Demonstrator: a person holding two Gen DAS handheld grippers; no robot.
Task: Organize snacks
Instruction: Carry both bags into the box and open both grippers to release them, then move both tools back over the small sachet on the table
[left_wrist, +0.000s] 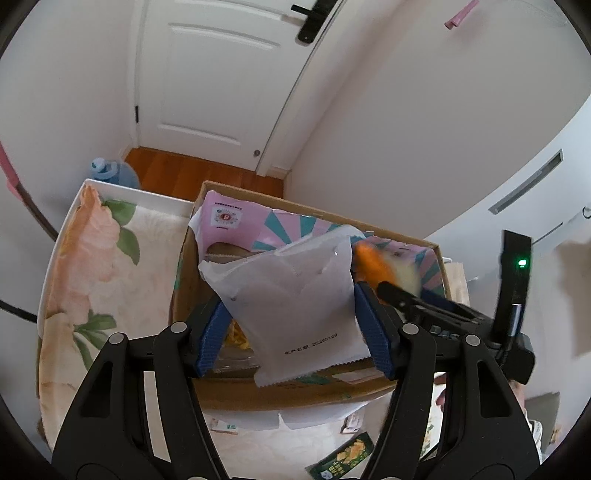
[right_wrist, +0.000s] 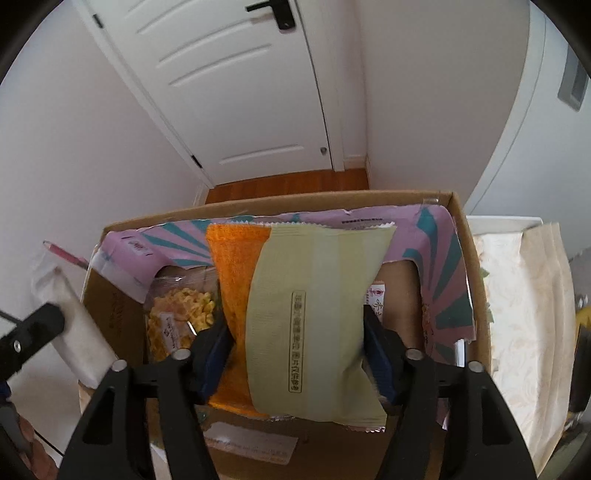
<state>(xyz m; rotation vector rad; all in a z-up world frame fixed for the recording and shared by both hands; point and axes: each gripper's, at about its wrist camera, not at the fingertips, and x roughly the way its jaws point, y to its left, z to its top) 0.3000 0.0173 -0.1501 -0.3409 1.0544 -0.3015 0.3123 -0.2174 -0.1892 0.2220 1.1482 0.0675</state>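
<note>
An open cardboard box (left_wrist: 369, 395) (right_wrist: 258, 206) stands on a floral-covered table. My left gripper (left_wrist: 290, 299) is shut on a white snack packet (left_wrist: 295, 302), held above the box's near left part. My right gripper (right_wrist: 295, 321) is shut on an orange and pale green snack packet (right_wrist: 314, 314), its blue pads pressing both sides, over the middle of the box. In the left wrist view that packet (left_wrist: 384, 266) is blurred beyond a black finger (left_wrist: 406, 297) of the right gripper. A pink and teal bag (left_wrist: 240, 225) (right_wrist: 439, 258) and a clear bag of yellow snacks (right_wrist: 181, 317) lie inside the box.
The floral tablecloth (left_wrist: 103, 266) spreads left of the box. A green snack packet (left_wrist: 347, 458) and small sachets lie in front of it. A tall paper bag (right_wrist: 543, 314) stands to its right. Behind are a white door (left_wrist: 207, 74), wooden floor and a blue water jug (left_wrist: 114, 173).
</note>
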